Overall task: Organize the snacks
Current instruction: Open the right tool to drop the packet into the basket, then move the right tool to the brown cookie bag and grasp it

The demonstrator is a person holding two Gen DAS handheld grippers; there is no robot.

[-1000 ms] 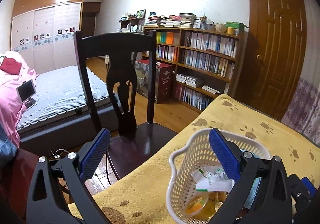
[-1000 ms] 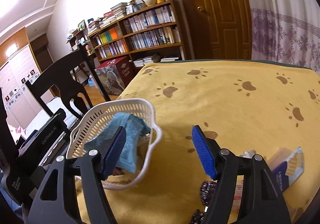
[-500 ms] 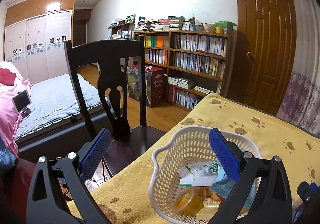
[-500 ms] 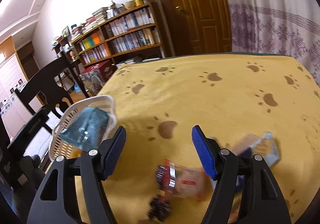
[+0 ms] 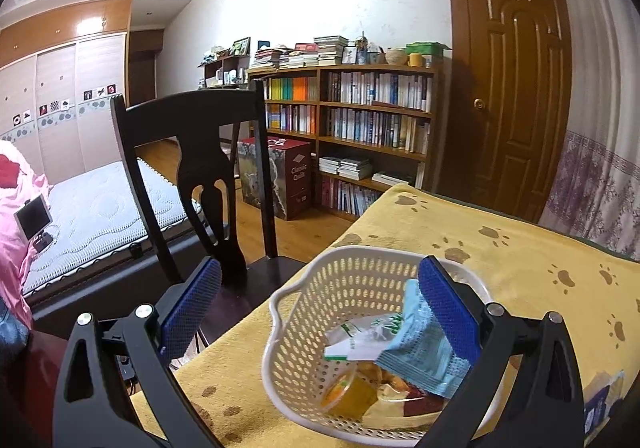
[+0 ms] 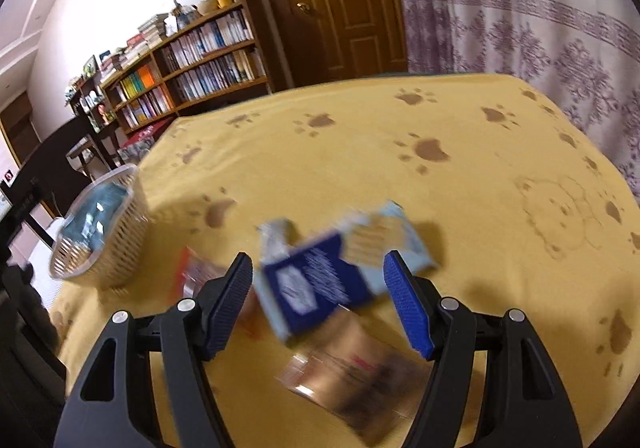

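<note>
In the left wrist view, the left gripper (image 5: 320, 308) is spread wide and holds nothing. Its right finger (image 5: 448, 312) hides part of the white basket (image 5: 304, 312) at lower centre, where a pale blue packet (image 5: 420, 348) lies on other snacks.

In the right wrist view, all is blurred. The right gripper (image 6: 320, 300) is spread around a dark blue packet (image 6: 316, 284), apparently not touching it. The basket (image 6: 100, 232) stands at the left edge of the yellow cloth (image 6: 400, 135).

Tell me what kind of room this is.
Most likely a bedroom at home that doubles as a study: a bed, a wall of sliding wardrobes and a packed bookshelf surround the cloth-covered table.
</note>
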